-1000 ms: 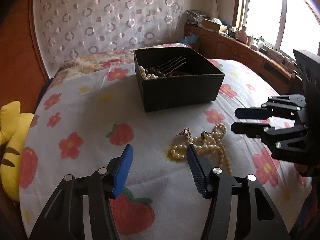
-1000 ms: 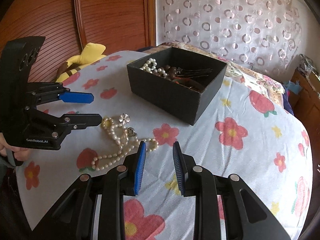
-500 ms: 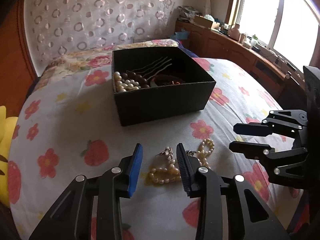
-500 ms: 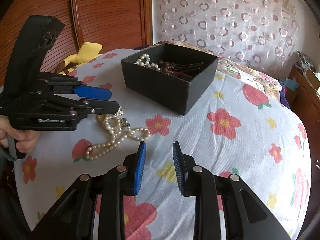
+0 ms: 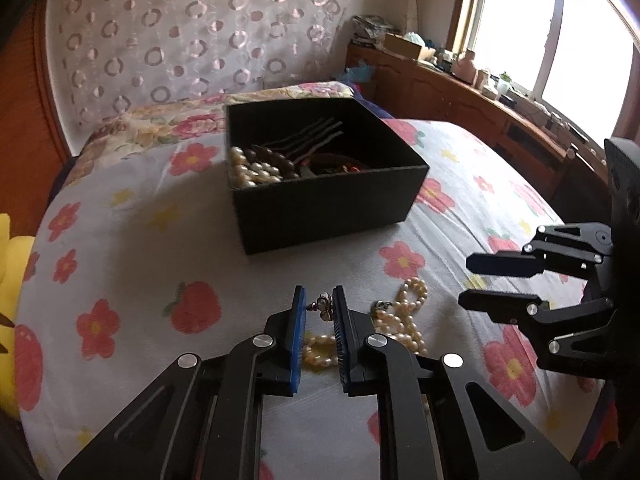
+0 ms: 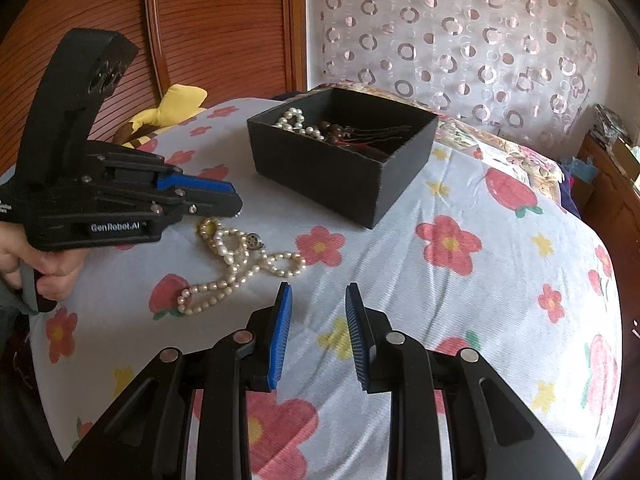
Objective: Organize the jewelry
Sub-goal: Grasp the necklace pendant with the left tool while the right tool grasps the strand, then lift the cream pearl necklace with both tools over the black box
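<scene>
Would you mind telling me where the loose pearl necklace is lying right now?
The pearl necklace lies on the floral bedspread in front of the black box, in the left part of the right wrist view, its near end under the left hand-held gripper.

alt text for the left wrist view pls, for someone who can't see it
The left gripper has just been closing its jaws around a small flower-shaped ornament at one end of a pearl necklace lying on a flowered bedspread. Behind stands an open black box of jewelry; the right gripper hovers at the right.
</scene>
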`<state>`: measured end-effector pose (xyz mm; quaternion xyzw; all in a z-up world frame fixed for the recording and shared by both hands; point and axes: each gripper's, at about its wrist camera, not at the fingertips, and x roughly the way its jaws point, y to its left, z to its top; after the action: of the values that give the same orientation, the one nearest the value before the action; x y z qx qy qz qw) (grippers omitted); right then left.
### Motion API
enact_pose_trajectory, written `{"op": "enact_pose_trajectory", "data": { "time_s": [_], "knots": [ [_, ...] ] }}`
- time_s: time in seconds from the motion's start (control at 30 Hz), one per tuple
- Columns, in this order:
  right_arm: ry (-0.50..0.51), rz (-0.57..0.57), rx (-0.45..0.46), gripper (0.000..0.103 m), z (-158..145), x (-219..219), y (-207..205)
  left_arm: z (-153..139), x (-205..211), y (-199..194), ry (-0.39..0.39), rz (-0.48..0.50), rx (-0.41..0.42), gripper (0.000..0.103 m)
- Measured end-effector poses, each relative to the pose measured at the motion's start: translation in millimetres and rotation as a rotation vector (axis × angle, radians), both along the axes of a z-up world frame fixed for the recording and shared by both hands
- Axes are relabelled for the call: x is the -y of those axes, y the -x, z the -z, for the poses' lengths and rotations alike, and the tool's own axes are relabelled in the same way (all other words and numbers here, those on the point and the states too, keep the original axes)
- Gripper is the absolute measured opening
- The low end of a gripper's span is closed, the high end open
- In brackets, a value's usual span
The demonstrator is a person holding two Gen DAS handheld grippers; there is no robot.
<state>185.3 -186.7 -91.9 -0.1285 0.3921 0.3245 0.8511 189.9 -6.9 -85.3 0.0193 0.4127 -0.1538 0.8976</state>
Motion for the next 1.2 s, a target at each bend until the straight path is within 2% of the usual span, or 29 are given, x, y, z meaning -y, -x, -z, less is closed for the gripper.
{"op": "enact_pose_trajectory", "data": {
  "time_s": [0.33, 0.77, 0.87, 1.0, 1.2],
  "knots": [
    [-0.020, -0.077, -0.024, 0.030, -1.1, -36.1, 8.1, -17.6, -34.1, 25.5, 0.009, -0.073, 0.061, 0.012],
    [0.052, -0.131, -0.031, 0.029, 3.8, -72.3, 5.7, -26.7, -51.5, 43.4, 0.014, -0.095, 0.092, 0.012],
    [0.059, -0.140, -0.039, 0.019, 2.3, -74.5, 5.4, -29.5, -53.4, 45.3, 0.021, -0.099, 0.099, 0.012],
    [0.068, -0.149, -0.032, 0.012, 0.1, -74.6, 6.9, -34.2, -54.6, 49.1, 0.028, -0.101, 0.110, 0.012],
    [0.039, -0.150, 0.023, 0.011, -19.1, -66.7, 12.6, -45.1, -50.8, 53.6, 0.021, -0.092, 0.134, 0.013]
  ]
}}
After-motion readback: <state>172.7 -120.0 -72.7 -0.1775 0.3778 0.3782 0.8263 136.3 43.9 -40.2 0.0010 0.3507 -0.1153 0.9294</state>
